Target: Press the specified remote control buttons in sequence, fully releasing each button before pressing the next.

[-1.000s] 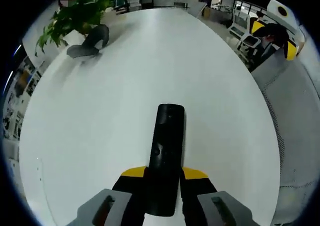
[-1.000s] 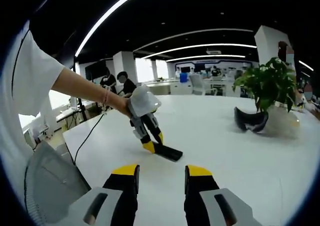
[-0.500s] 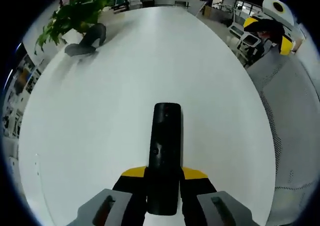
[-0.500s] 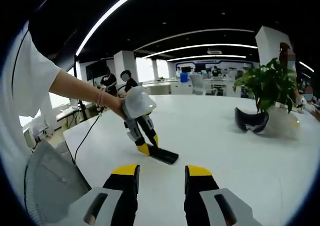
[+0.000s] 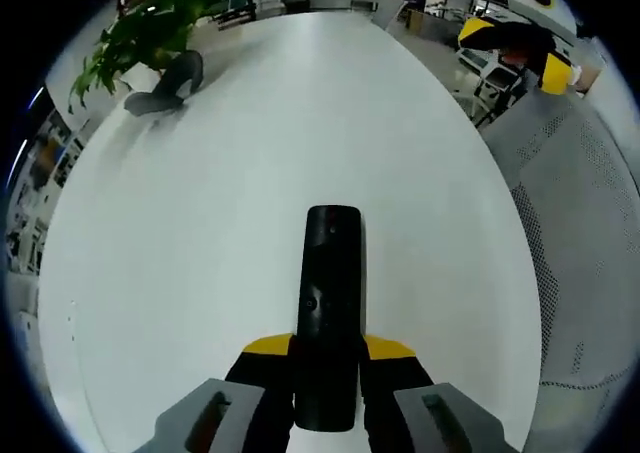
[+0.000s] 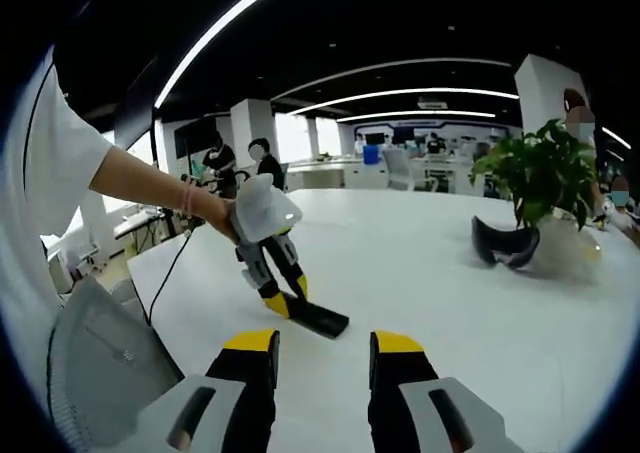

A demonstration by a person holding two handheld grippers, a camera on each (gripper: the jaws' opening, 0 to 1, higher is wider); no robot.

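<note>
Two small shifts mark the last second. In the right gripper view the left gripper and the remote control it grips have slid toward the lower left of the frame. In the left gripper view the right gripper has drifted further into the upper right corner. The remote lies low on the white tabletop, steadied, and no button looks pressed yet; my guess is that the holding hand is settling before the first press.

At bottom centre of the left gripper view, the left gripper's yellow-tipped fingers are closed on the remote's near end, its length running up the frame. At bottom centre of the right gripper view, the right gripper's fingers stand parted with nothing between them, well apart from the remote.
</note>
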